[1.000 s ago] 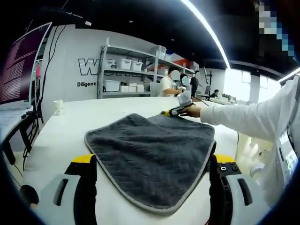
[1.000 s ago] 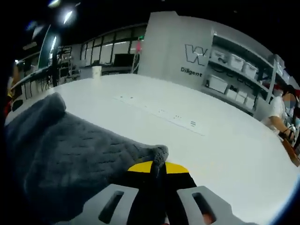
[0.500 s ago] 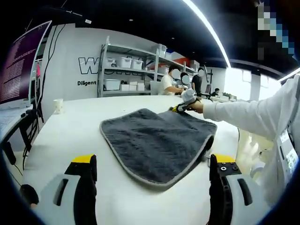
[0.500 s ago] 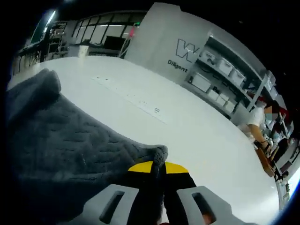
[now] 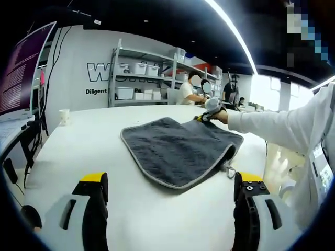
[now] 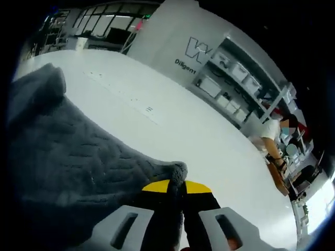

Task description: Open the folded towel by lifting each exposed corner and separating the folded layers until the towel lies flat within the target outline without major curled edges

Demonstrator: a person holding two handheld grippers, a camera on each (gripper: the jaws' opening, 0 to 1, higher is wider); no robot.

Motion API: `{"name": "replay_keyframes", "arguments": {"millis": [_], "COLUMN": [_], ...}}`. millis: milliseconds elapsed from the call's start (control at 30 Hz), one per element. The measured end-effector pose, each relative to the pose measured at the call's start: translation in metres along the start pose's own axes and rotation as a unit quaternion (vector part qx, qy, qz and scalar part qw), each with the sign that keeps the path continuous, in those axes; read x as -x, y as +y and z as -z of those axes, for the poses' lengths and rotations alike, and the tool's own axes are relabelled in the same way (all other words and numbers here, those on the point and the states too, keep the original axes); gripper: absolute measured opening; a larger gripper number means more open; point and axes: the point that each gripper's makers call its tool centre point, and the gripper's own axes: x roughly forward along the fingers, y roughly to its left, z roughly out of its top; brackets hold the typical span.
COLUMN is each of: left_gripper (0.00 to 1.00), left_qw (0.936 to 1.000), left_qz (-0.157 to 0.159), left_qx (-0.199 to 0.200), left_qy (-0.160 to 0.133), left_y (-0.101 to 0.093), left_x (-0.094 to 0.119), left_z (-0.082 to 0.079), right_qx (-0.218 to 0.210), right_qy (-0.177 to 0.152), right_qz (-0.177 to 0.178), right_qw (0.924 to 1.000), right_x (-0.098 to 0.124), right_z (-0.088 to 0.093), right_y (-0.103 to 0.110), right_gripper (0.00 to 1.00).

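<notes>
Since a second ago your right claw (image 6: 178, 189) has dragged the grey towel (image 5: 178, 149) farther from your left claw (image 5: 167, 209), toward the far right part of the white surface (image 5: 78, 151). Your right claw stays pinched shut on the towel's far corner, also seen across the surface in the left gripper view. Your left claw stands wide and holds nothing, above the near edge. A cup (image 5: 64, 117) sits near the far left edge.
</notes>
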Motion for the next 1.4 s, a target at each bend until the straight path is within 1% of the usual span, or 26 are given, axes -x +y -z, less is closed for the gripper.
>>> {"name": "replay_keyframes", "arguments": {"millis": [33,133,167,267,367,467,500,533,567,633,700,767,833,867,900,933,1000,1100,1167,1233,1333,1400], "left_gripper": [0.99,0.99,0.99,0.99,0.99,0.99,0.99,0.99,0.99,0.99,0.99,0.99,0.99,0.99,0.99,0.99,0.99,0.99,0.99,0.99,0.99,0.99], "left_qw": [1.0000,1.0000,1.0000,1.0000,1.0000,0.9999,0.9999,0.9999,0.9999,0.9999,0.9998,0.9998,0.9997,0.9996,0.9996,0.9995,0.9994,0.9992,0.9992,0.9989,0.9988,0.9987], "left_qz": [0.000,0.000,0.000,0.001,0.002,0.002,0.002,0.002,0.002,0.004,0.004,0.004,0.006,0.007,0.009,0.011,0.013,0.016,0.022,0.027,0.029,0.029], "left_qx": [0.000,-0.002,-0.002,-0.004,-0.006,-0.007,-0.009,-0.010,-0.011,-0.011,-0.013,-0.016,-0.019,-0.020,-0.021,-0.023,-0.027,-0.031,-0.030,-0.033,-0.036,-0.036], "left_qy": [0.000,-0.002,-0.002,-0.005,-0.006,-0.008,-0.008,-0.009,-0.009,-0.011,-0.014,-0.014,-0.016,-0.017,-0.018,-0.019,-0.020,-0.020,-0.018,-0.018,-0.019,-0.021], "left_y": [0.000,-0.001,-0.001,-0.004,-0.005,-0.007,-0.008,-0.009,-0.009,-0.011,-0.014,-0.016,-0.020,-0.021,-0.023,-0.026,-0.029,-0.034,-0.038,-0.043,-0.048,-0.049], "left_x": [0.000,0.001,0.002,0.003,0.004,0.005,0.006,0.006,0.007,0.007,0.008,0.008,0.010,0.010,0.010,0.010,0.010,0.008,0.007,0.006,0.005,0.004], "left_z": [0.000,-0.001,-0.001,-0.004,-0.005,-0.007,-0.007,-0.008,-0.009,-0.011,-0.013,-0.014,-0.017,-0.018,-0.020,-0.021,-0.022,-0.024,-0.024,-0.025,-0.026,-0.028], "right_qx": [0.001,-0.005,-0.018,-0.056,-0.076,-0.135,-0.153,-0.162,-0.177,-0.196,-0.191,-0.185,-0.187,-0.199,-0.205,-0.208,-0.200,-0.194,-0.201,-0.207,-0.201,-0.204], "right_qy": [-0.001,0.009,0.011,0.010,0.008,-0.016,-0.029,-0.038,-0.051,-0.081,-0.104,-0.111,-0.127,-0.146,-0.157,-0.154,-0.162,-0.160,-0.162,-0.160,-0.165,-0.171], "right_qz": [0.000,0.006,0.006,0.007,0.012,0.003,-0.003,-0.010,-0.023,-0.045,-0.064,-0.075,-0.104,-0.121,-0.132,-0.138,-0.141,-0.137,-0.138,-0.142,-0.136,-0.137], "right_qw": [1.0000,0.9999,0.9997,0.9983,0.9970,0.9907,0.9878,0.9860,0.9826,0.9762,0.9739,0.9737,0.9684,0.9615,0.9571,0.9560,0.9560,0.9582,0.9562,0.9547,0.9560,0.9542], "right_x": [0.000,0.000,0.001,0.005,0.010,0.018,0.022,0.025,0.030,0.041,0.056,0.068,0.088,0.102,0.113,0.119,0.139,0.167,0.179,0.199,0.216,0.223], "right_z": [0.000,0.002,0.004,0.007,0.011,0.009,0.007,0.006,0.004,-0.002,-0.006,-0.005,-0.008,-0.009,-0.009,-0.005,0.001,0.015,0.020,0.027,0.031,0.029], "right_y": [0.000,-0.001,-0.002,-0.005,-0.013,-0.019,-0.019,-0.019,-0.017,-0.015,-0.013,-0.010,-0.001,0.004,0.008,0.011,0.015,0.018,0.018,0.024,0.027,0.027], "right_gripper": [0.04,0.13,0.20,0.37,0.47,0.53,0.54,0.55,0.55,0.57,0.61,0.65,0.68,0.68,0.68,0.69,0.74,0.80,0.85,0.92,0.97,0.98]}}
